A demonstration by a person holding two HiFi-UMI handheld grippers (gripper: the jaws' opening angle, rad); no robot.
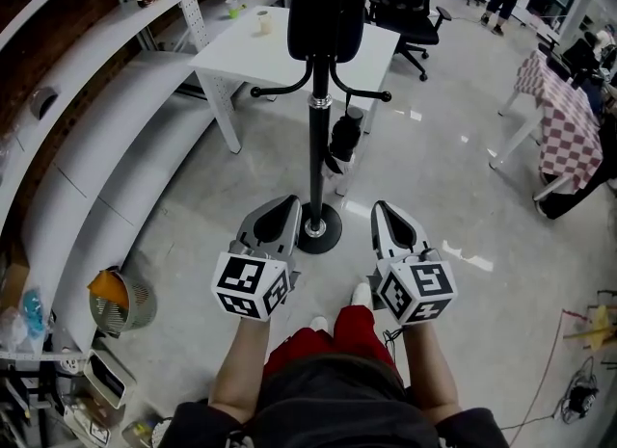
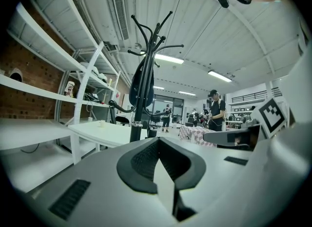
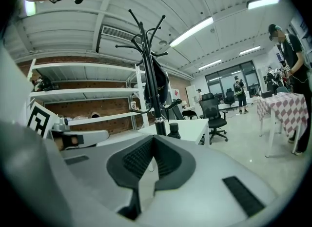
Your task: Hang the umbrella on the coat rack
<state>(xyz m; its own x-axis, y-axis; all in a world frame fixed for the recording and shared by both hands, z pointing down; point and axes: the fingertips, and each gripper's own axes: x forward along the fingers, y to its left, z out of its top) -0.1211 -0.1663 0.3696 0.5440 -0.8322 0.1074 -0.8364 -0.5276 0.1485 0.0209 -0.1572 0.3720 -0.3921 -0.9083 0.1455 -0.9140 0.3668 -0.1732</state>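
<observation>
Head view shows the left gripper (image 1: 281,207) and the right gripper (image 1: 386,209) side by side and low, both pointing toward the foot of the coat rack (image 1: 316,152). Each gripper view shows its jaws closed together with nothing between them. What I take to be the umbrella (image 1: 344,138) is a short, black, folded one, already hanging off a lower hook of the rack. It sits ahead of and above both sets of jaw tips, a little nearer the line of the right jaws than the left. The right gripper view shows the umbrella (image 3: 174,129) just right of the pole, a little right of straight ahead beyond the jaw tips. Its long axis runs close to upright, leaning slightly, with a narrower knob on top that is probably the handle; how it catches the hook I cannot tell. It looks light and compact, with a stiff core under soft, slick cloth that may slide in a pinch. The firm handle, or the middle of the bundle gripped across the long axis, seems the better hold. A larger dark bag (image 1: 326,3) hangs higher on the rack, and a white worktop (image 1: 241,51) stands behind.
</observation>
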